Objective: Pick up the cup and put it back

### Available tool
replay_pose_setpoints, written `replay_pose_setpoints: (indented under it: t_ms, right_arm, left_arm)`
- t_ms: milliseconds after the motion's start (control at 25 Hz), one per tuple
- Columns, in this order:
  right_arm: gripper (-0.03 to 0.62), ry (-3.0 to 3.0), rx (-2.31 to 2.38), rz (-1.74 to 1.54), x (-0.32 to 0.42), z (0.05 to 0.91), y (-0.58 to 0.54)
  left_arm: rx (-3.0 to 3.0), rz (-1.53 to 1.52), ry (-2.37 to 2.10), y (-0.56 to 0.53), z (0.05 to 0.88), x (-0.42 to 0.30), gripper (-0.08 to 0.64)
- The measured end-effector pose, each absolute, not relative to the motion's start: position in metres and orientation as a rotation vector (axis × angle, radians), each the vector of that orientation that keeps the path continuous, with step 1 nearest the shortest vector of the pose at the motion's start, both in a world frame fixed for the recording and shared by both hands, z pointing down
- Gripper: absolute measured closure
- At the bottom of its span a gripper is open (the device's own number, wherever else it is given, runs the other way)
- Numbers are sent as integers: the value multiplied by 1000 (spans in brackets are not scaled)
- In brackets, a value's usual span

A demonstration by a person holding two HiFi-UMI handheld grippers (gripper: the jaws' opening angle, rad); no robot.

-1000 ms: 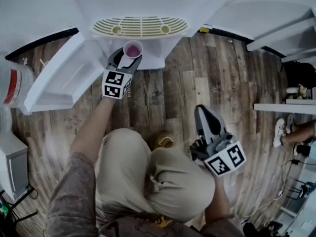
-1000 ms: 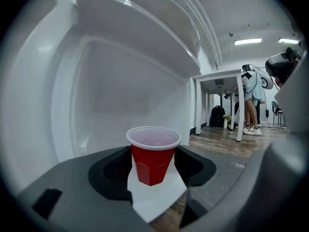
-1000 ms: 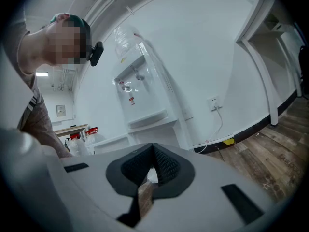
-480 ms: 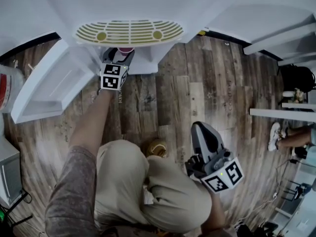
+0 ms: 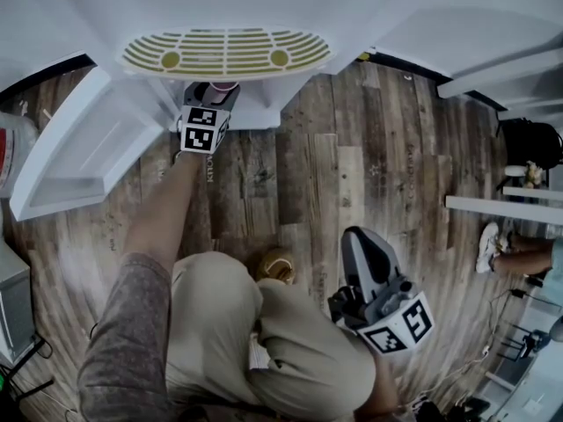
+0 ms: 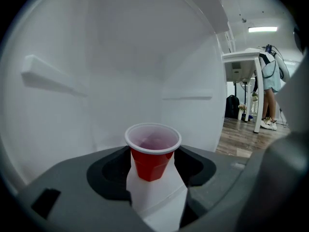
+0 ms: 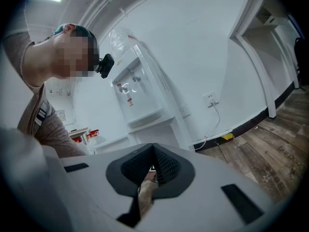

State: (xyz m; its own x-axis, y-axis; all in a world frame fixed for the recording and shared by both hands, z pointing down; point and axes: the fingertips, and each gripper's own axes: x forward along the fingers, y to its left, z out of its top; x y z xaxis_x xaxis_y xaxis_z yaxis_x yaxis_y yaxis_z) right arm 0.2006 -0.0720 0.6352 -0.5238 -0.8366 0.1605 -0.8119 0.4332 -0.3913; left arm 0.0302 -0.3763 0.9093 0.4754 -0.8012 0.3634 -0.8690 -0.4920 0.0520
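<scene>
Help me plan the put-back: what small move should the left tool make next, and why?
Probably lower the left tool until the red cup rests on the white recess floor. The cup stands upright, clamped in that tool, inside the recess under the drip tray; contact below isn't visible.

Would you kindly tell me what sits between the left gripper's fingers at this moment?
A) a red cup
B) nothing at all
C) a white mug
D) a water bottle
A: the left gripper view shows a red cup with a white rim standing upright between the fingers of the left gripper, in front of a white wall.
</scene>
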Motion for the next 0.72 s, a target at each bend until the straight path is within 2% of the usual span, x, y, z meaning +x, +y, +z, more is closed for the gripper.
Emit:
replay_pose_setpoints:
  t_ms: [240,440,720]
  right_arm:
    - [590,2597,-1518,-672,205,636,-71]
    - [591,2592,-1517,-672,201,636,-71]
    - [591,2609,-1519,-656,190,638,-77]
  left_arm:
    - [2487,470,-1441,-374,910,32,287]
    - [2489,479,-1436,-366,909,29,236]
    - [2515,445,-1381,-342,878,24,236]
